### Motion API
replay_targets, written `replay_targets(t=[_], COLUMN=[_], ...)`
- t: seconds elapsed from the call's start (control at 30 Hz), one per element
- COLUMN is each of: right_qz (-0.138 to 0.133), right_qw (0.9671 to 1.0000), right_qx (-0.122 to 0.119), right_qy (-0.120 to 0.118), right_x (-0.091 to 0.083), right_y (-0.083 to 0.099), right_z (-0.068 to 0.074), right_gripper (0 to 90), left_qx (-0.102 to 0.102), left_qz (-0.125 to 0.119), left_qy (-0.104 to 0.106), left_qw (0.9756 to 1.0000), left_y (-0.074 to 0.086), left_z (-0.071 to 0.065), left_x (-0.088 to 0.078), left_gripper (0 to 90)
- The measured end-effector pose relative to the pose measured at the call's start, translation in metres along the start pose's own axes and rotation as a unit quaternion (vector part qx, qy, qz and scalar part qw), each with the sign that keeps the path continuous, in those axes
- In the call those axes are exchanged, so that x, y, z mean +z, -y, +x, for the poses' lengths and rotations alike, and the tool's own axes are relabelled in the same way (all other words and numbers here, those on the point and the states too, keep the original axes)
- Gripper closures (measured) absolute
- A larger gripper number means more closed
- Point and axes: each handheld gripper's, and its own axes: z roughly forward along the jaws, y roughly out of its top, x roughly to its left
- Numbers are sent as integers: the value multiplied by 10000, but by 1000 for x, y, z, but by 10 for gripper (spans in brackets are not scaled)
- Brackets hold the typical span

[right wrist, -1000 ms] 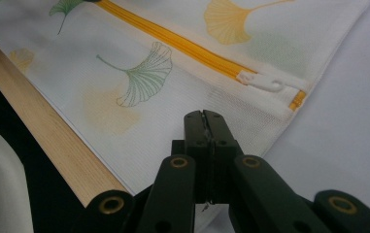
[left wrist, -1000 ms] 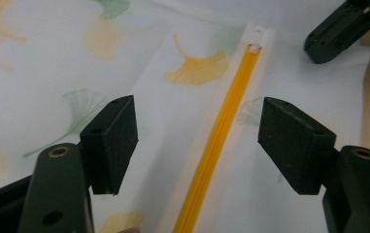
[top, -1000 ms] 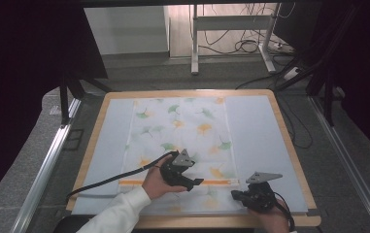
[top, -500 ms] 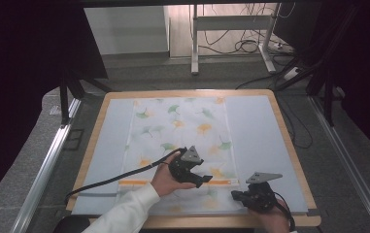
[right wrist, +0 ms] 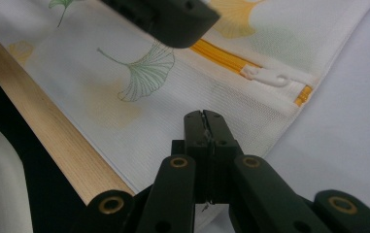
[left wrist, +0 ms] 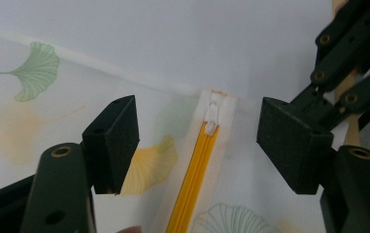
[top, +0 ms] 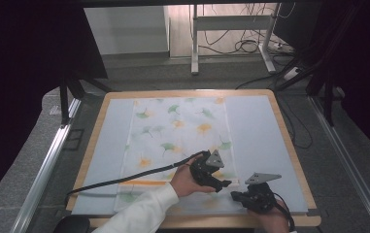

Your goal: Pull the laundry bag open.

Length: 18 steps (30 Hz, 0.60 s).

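Left tool [left wrist: 199, 145] has its pads apart, straddling the white zipper pull [left wrist: 212, 116] with nothing gripped — lined up along the yellow zipper [left wrist: 192, 184], so my read is it's set to close on the pull. The pull sits at the zipper's end, right by the edge of the bag [top: 180, 141]; in the high view that's the bag's near right corner, between the two tools. The bag — white mesh with ginkgo-leaf print — lies flat on the pale mat [top: 255, 131] covering the desk [top: 289, 150]. Right tool [right wrist: 205, 127] is pressed together on the bag's edge fabric near that corner, a thin sliver of mesh showing between the pads. Likely reason: it pins the corner so the fabric stays taut and doesn't bunch or drag when the pull gets tugged along the track. In the right gripper view the left tool's pad [right wrist: 173, 17] hangs just above the zipper, close to the pull [right wrist: 270, 76] but apart from it. Next move needs the left pads centred on the small tab; it's thin and flat, so a miss or slip is the main risk.
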Motion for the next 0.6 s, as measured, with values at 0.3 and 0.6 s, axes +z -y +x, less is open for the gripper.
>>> replay_targets(t=[0.3,0.6], right_qz=[26,18], right_qw=[10000,10000], right_qx=[-9,-5], right_qy=[4,-1], right_x=[0,1], right_y=[0,0], right_z=[0,0], right_gripper=[888,888], left_qx=[17,168], left_qz=[163,197], left_qy=[-88,0], left_qw=[9998,9997], left_y=[-1,-11], left_z=[4,-3], left_x=[13,27], left_gripper=[328,357])
